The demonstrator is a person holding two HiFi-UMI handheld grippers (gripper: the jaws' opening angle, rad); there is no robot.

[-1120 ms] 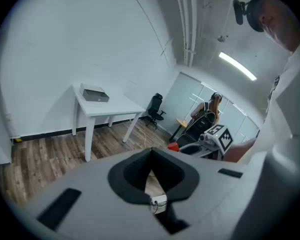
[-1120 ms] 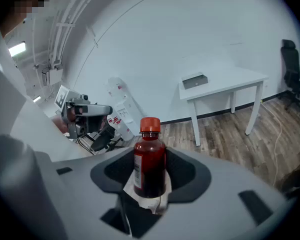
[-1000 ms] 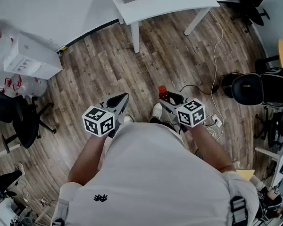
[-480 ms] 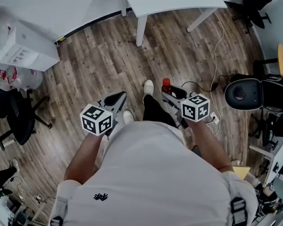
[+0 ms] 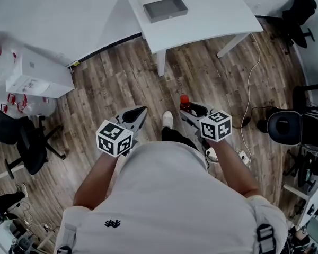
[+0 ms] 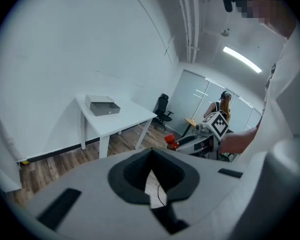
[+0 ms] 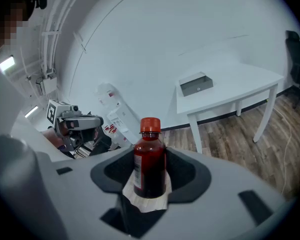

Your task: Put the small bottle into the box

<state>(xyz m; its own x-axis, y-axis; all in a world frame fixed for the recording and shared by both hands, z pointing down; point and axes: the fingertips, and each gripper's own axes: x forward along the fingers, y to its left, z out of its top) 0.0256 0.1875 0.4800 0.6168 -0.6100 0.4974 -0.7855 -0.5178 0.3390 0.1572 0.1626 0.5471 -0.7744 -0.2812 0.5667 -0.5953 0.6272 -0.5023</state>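
Observation:
In the head view my right gripper [image 5: 190,109] is held in front of the person's body, shut on a small bottle [image 5: 185,102] of dark red liquid with a red cap. The right gripper view has the bottle [image 7: 149,164] upright between the jaws. My left gripper [image 5: 135,115] is at the same height to the left, its jaws together with nothing in them. An open grey box [image 5: 164,8] lies on a white table [image 5: 217,12] ahead, beyond a strip of wood floor. The same box [image 7: 196,85] is seen far off past the bottle.
White cartons [image 5: 40,73] are stacked by the wall at the left. One black office chair [image 5: 21,136] stands at the left and another [image 5: 286,127] at the right. A cable [image 5: 249,89] runs over the floor at the right. The person's shoe [image 5: 168,119] is between the grippers.
The person has stepped toward the table, so the table and box show more fully at the top. Both grippers keep their places before the body, the bottle still held.

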